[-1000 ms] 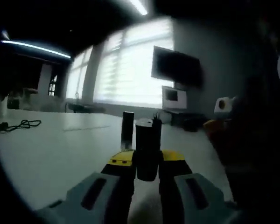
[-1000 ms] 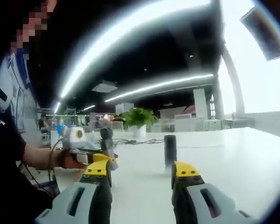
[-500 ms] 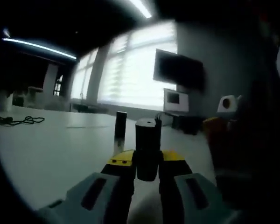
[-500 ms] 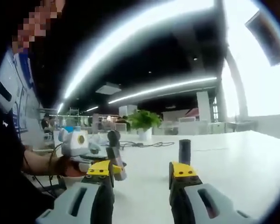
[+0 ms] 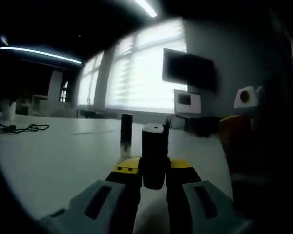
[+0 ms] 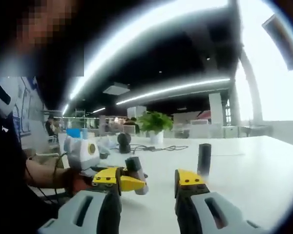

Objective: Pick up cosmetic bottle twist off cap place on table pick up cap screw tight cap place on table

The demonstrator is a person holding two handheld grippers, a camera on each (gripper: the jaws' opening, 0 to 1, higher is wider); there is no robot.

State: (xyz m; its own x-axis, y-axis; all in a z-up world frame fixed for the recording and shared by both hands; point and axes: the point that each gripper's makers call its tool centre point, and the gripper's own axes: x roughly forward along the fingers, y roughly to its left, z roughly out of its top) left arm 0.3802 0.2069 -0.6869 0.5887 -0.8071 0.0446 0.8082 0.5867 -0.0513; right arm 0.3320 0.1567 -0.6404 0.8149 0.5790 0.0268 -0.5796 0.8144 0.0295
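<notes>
Left gripper view: the left tool (image 5: 154,168), yellow-tipped w/ grey bodies, is clenched on a dark cylindrical cosmetic bottle (image 5: 154,155), held upright between the tips, flat top showing. Past it, a slim dark cap (image 5: 126,136) stands upright on the white table (image 5: 53,161), just left of the bottle in frame and apart from it. A black cable (image 5: 19,128) lies at the far left of the table. Bright blinds-covered windows (image 5: 136,73) fill the back wall; a dark wall screen (image 5: 188,70) hangs to their right, w/ a small monitor (image 5: 187,101) below it. The right edge of the frame is dark and blurred.

Right gripper view: the right tool (image 6: 149,178) is released, tips spread w/ nothing between them, low over the table (image 6: 254,170). The left tool (image 6: 122,180) comes in from the left, held by a person's hand (image 6: 75,180); the bottle (image 6: 135,165) sits in its tips. The cap (image 6: 203,159) stands upright on the table beyond the right tip. A potted plant (image 6: 155,126) sits farther back, near a cable (image 6: 156,147).
</notes>
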